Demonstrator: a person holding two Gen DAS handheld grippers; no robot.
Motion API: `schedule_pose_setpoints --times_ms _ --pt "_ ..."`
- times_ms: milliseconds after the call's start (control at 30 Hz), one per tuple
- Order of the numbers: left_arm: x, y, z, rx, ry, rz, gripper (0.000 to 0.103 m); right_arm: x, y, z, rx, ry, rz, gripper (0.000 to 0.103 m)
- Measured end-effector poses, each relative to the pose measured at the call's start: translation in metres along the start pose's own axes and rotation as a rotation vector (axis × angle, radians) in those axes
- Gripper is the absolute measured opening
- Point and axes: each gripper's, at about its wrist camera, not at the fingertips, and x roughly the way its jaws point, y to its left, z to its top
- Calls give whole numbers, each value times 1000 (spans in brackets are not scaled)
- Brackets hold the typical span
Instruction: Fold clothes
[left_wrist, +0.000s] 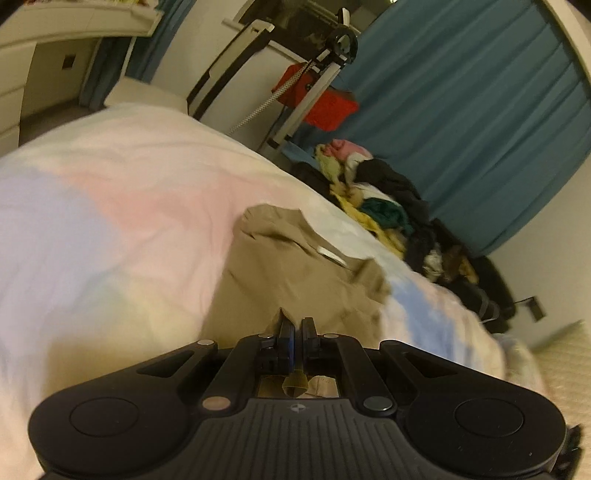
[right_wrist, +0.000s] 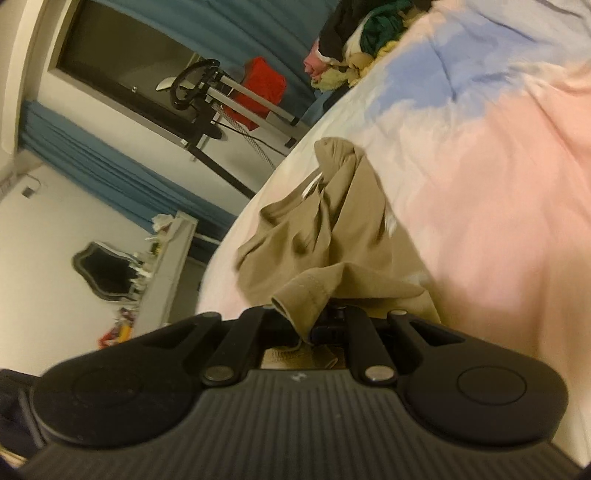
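A tan garment (left_wrist: 295, 273) lies crumpled on a bed with a pastel pink, blue and yellow cover (left_wrist: 122, 199). My left gripper (left_wrist: 297, 325) is shut on the garment's near edge; a fold of cloth pokes out behind the jaws. In the right wrist view the same tan garment (right_wrist: 332, 229) runs from the bed's edge toward me. My right gripper (right_wrist: 325, 314) is shut on a hemmed edge of it, and the cloth drapes over and hides the fingertips.
A pile of mixed clothes (left_wrist: 391, 210) sits on the bed's far end, also showing in the right wrist view (right_wrist: 354, 48). Beyond stand a folded treadmill (left_wrist: 236, 70), a red box (left_wrist: 325, 99), teal curtains (left_wrist: 480, 110), and a white dresser (right_wrist: 166, 266).
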Motion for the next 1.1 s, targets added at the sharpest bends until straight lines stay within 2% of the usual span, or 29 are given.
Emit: schedule_pose_setpoints --times_ms 200,367,467,500,533,600,667,733,867,1100 --pt "64 -8 15 81 -47 92 4 58 -5 9 -134 7 -77 11" --pt "78 -9 7 175 -34 130 7 71 2 1 -231 4 -133 12" --pt "68 -18 1 243 -61 134 24 66 14 -2 -287 -5 -151 16" --pt "62 -22 -2 274 -75 136 36 61 18 -3 -307 -11 -151 24" --pt "56 -25 -5 296 -87 136 41 55 23 -6 -329 -20 -148 32" --pt "42 -30 -10 321 -109 131 58 43 32 -11 -369 -43 -142 72" --pt "29 -34 -15 330 -127 123 66 30 42 -19 -414 -69 -147 85" --pt "14 -38 -22 337 -142 114 76 15 51 -27 -456 -93 -155 84" --pt "-13 -48 -39 379 -173 94 78 -13 61 -41 -488 -104 -154 84" --pt "-46 -53 -66 365 -142 71 80 -54 66 -67 -489 -151 -184 84"
